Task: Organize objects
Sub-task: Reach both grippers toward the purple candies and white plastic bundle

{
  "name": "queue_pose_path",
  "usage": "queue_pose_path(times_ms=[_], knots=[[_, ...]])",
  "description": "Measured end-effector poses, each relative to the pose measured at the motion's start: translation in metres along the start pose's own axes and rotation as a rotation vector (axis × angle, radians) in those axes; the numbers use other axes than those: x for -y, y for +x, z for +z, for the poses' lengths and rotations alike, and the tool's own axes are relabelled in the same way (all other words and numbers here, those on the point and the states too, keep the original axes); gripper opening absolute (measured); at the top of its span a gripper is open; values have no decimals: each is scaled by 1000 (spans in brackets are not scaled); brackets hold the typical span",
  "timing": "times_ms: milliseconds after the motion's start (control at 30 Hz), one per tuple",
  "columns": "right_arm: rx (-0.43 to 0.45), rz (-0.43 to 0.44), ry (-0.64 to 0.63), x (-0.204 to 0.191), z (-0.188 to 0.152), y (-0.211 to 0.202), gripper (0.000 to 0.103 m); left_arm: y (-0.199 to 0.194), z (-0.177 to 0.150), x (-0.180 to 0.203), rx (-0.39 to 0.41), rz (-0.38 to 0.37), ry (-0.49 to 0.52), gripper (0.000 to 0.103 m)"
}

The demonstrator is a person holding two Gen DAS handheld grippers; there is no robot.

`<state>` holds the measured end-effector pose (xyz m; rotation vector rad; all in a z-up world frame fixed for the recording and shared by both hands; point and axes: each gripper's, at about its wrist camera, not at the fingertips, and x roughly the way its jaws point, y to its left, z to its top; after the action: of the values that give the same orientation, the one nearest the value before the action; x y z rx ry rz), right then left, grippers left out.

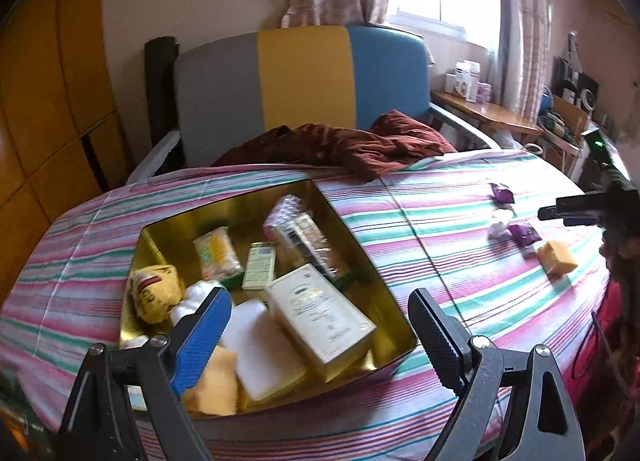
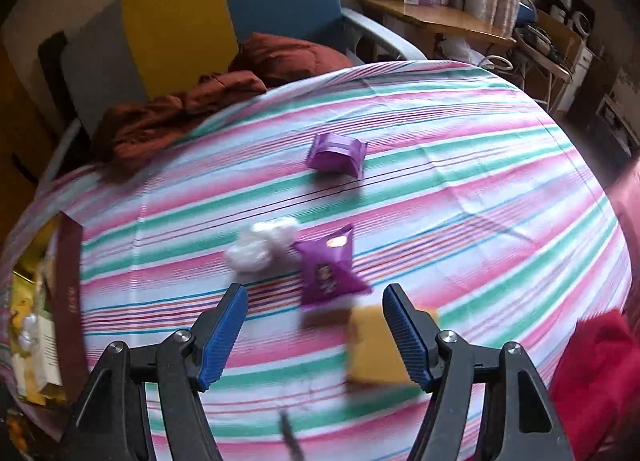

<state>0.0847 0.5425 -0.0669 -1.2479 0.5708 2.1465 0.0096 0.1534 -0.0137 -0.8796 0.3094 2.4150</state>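
Observation:
An open gold tin point(image 1: 176, 237) sits on the striped tablecloth point(image 1: 440, 273), holding a cream box point(image 1: 320, 317), a white block point(image 1: 264, 349), a yellow sponge point(image 1: 216, 381) and several packets. My left gripper point(image 1: 320, 301) hangs open over the tin's near end, its jaws wide with nothing gripped. To the right of the tin lie two purple packets point(image 2: 336, 155) point(image 2: 328, 265), a white cotton clump point(image 2: 260, 245) and another yellow sponge point(image 2: 372, 345). My right gripper point(image 2: 316, 293) is open just short of the nearer purple packet. That sponge lies partly behind its right finger point(image 2: 408, 333).
A dark red cloth point(image 1: 360, 145) is heaped at the table's far edge, in front of a grey, yellow and blue chair point(image 1: 304, 77). A wooden side table point(image 1: 488, 113) with boxes stands at the back right. Red fabric point(image 2: 592, 373) shows at the near right.

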Motion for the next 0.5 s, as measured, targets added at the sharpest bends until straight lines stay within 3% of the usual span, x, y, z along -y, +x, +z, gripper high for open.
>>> queue_pose_path(times_ms=[200, 500], knots=[[-85, -48, -94, -1, 13, 39, 71, 7, 9, 21, -5, -40, 43, 91], [-136, -25, -70, 10, 13, 69, 71, 22, 19, 48, -22, -83, 87, 91]])
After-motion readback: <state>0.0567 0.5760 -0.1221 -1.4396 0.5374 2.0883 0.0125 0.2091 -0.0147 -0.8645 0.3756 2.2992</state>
